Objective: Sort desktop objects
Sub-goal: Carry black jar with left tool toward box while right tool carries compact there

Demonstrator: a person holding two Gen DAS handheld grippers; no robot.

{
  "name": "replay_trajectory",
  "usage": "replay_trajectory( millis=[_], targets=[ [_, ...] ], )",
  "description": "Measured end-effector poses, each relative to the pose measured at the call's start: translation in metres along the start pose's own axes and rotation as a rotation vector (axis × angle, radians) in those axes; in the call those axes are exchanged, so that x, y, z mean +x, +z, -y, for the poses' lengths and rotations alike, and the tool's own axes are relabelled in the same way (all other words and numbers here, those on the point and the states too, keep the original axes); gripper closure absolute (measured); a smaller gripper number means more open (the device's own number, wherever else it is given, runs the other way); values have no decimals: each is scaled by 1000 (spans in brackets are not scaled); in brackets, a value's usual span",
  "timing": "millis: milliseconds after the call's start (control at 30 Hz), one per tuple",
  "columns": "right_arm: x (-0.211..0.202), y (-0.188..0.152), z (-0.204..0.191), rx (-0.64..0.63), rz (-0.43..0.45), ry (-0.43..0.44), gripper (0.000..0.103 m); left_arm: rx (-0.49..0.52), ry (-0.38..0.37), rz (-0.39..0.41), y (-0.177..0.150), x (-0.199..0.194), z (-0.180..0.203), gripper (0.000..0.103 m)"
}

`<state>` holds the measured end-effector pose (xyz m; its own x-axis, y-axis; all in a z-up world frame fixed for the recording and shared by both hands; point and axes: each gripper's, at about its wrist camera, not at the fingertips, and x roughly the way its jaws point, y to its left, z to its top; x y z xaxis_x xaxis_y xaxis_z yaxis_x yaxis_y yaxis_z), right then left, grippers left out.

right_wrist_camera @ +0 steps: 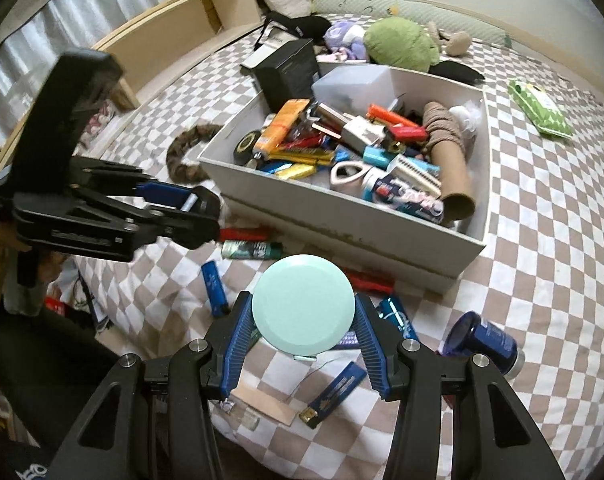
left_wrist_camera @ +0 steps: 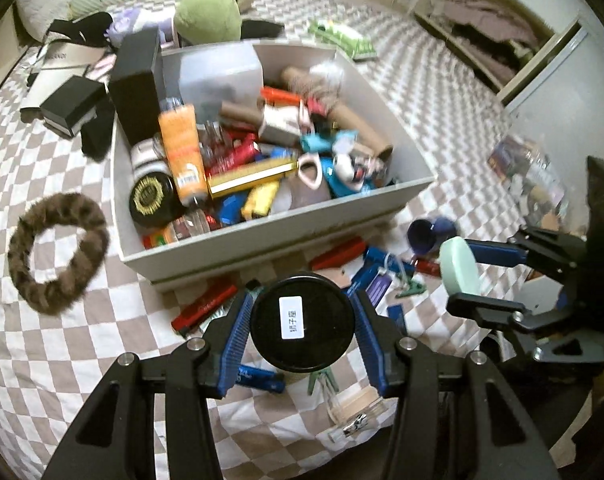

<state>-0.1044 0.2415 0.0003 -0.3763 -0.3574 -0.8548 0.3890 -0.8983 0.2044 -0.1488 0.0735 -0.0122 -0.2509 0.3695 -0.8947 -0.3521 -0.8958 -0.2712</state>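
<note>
a: left gripper (left_wrist_camera: 302, 320) is clamped on the black jar (left_wrist_camera: 302, 322), right gripper (right_wrist_camera: 304, 312) on the mint tin (right_wrist_camera: 304, 302).
b: white box (left_wrist_camera: 261, 236) lies straight ahead of both (left looks nearer, maybe).

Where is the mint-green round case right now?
The mint-green round case is clamped in the right gripper, raised over the checkered bedspread just in front of the white storage box.

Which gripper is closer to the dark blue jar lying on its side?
Right. The right gripper, clamping a mint green disc, is just beside the dark blue jar; the left gripper, holding a black-lidded jar, sits farther off.
</note>
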Motion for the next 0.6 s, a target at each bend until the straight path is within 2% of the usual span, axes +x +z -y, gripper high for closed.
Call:
replay_trajectory(
  millis=[267,600],
  targets=[
    [-15,25,4,22,77,-20,52,-38,-40,97,9,-26,-9,53],
    [-21,48,11,59,125,-42,52,-72,-31,179,23,-38,-17,53]
  ],
)
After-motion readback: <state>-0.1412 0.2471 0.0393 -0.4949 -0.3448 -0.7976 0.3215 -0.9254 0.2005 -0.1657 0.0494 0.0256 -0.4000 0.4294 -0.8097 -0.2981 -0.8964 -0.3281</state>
